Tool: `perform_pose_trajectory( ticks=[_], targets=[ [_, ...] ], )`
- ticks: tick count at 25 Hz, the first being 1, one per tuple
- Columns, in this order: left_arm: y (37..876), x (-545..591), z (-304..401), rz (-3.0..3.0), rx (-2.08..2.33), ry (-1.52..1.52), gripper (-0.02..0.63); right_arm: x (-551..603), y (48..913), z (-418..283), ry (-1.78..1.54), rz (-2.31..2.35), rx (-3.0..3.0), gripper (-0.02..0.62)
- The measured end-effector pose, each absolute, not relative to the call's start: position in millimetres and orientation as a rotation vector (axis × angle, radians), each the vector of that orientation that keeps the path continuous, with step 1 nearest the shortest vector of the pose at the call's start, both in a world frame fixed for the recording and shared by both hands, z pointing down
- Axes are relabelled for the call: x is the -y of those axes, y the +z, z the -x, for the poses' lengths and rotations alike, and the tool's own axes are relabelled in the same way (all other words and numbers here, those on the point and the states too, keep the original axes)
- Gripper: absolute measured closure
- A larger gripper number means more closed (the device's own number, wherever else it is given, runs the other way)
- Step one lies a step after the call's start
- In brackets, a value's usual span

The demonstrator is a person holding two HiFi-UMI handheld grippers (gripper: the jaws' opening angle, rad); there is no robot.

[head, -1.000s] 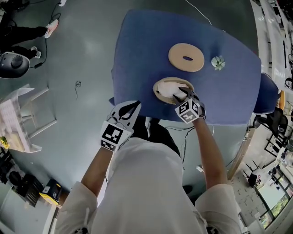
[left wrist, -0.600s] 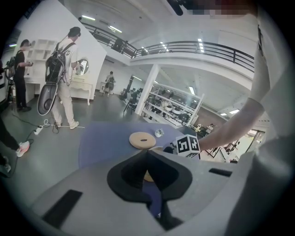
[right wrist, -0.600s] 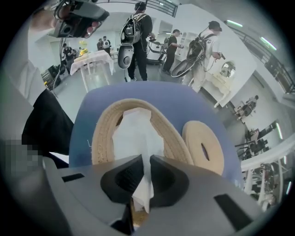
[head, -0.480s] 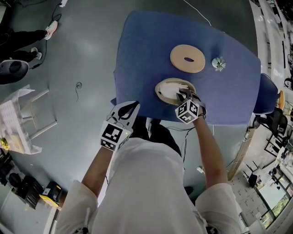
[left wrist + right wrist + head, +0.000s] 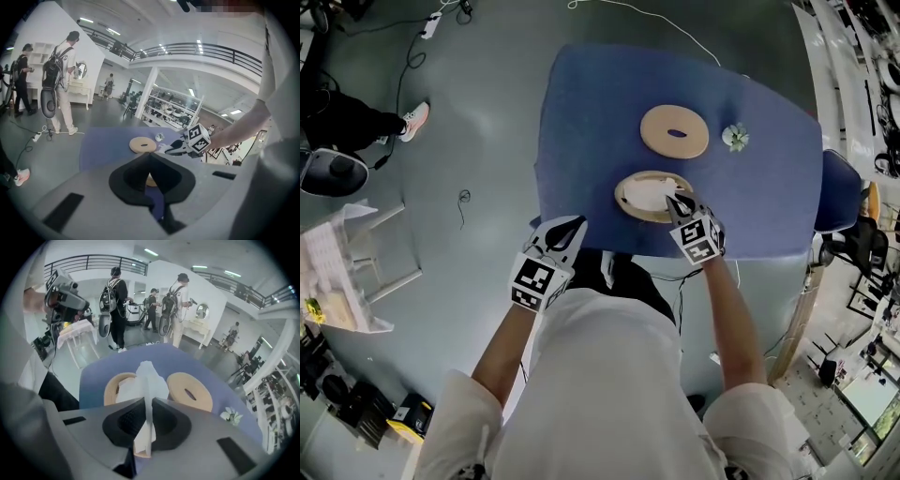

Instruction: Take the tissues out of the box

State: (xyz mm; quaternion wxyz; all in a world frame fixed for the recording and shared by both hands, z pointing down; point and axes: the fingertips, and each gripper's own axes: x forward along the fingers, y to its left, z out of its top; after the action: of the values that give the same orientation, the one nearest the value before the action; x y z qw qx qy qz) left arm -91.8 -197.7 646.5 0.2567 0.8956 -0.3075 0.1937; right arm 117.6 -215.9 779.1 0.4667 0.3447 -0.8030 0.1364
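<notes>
Right gripper view, right gripper [image 5: 147, 401] pinched tight on a white tissue [image 5: 149, 376], sheet standing up from the round wooden box [image 5: 112, 383] on the blue table [image 5: 98, 369], lid [image 5: 190, 391] beside, left gripper [image 5: 149, 157] closed, empty.

White tissue [image 5: 146, 376], tan box [image 5: 624, 195] — blue table [image 5: 581, 122]; grey floor [image 5: 469, 112]

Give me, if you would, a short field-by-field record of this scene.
surface: blue table
box: round wooden box, open, white tissues inside
lid: round wooden lid with an oval slot, flat on the table beyond the box
right gripper: over the box, jaws shut on a tissue that stands up between them
left gripper: jaws together, empty, at the near table edge, apart from the box
other: small white-green flower-like item right of the lid
</notes>
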Motion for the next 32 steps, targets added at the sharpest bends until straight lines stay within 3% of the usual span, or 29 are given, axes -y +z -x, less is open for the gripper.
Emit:
perform_pose_trajectory(
  ticks=[18, 32],
  targets=[
    [583.3, 161.5, 46.9, -2.472, 0.941, 0.438, 0.598, 199.6, 661.8, -147.0, 0.349, -1.102, 2.213, 0.554],
    [492.5, 172.8, 9.7, -2.564, 1.026, 0.272, 0.598, 187.3, 493.2, -187.0, 0.297, -1.38, 2.476, 0.554]
  ],
)
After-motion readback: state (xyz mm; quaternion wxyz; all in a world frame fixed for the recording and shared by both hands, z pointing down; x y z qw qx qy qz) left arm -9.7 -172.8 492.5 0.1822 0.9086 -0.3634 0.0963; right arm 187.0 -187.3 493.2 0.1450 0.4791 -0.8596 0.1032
